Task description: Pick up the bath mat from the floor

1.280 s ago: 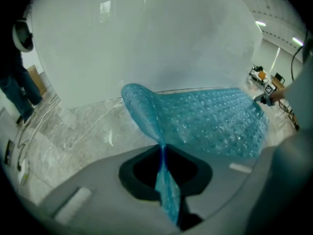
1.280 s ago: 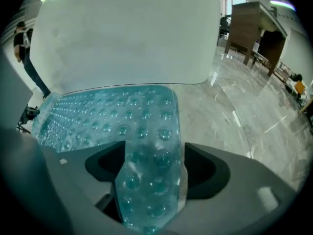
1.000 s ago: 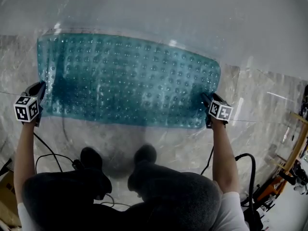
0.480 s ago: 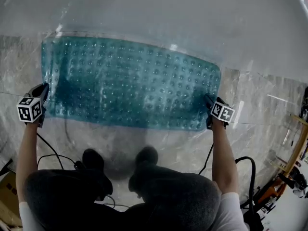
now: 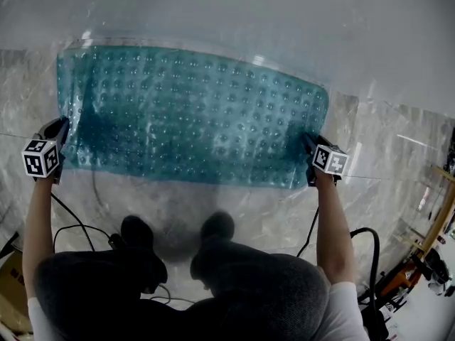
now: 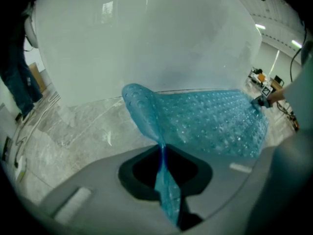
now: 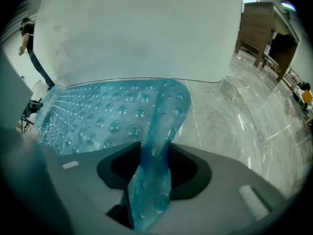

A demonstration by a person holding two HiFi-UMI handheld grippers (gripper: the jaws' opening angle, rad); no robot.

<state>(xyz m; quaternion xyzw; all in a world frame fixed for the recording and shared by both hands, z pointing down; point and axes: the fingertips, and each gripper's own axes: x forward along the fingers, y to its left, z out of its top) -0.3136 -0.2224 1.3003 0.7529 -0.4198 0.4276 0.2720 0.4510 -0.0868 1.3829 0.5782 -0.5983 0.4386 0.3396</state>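
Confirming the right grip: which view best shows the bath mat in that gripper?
Right gripper view: the right gripper has just been closing its jaws on the folded bath mat. Head view shows mainly its cube; left gripper view, a speck.

A glossy grey marble floor [image 5: 398, 141] lay below the left tongs [image 5: 62, 128] and the right tongs [image 5: 308, 146], meeting a plain white wall [image 5: 249, 13] ahead of them. A brown wooden cabinet [image 7: 257, 28] stood off to the right tongs' right. Strip lights [image 6: 259, 27] glowed high beyond.
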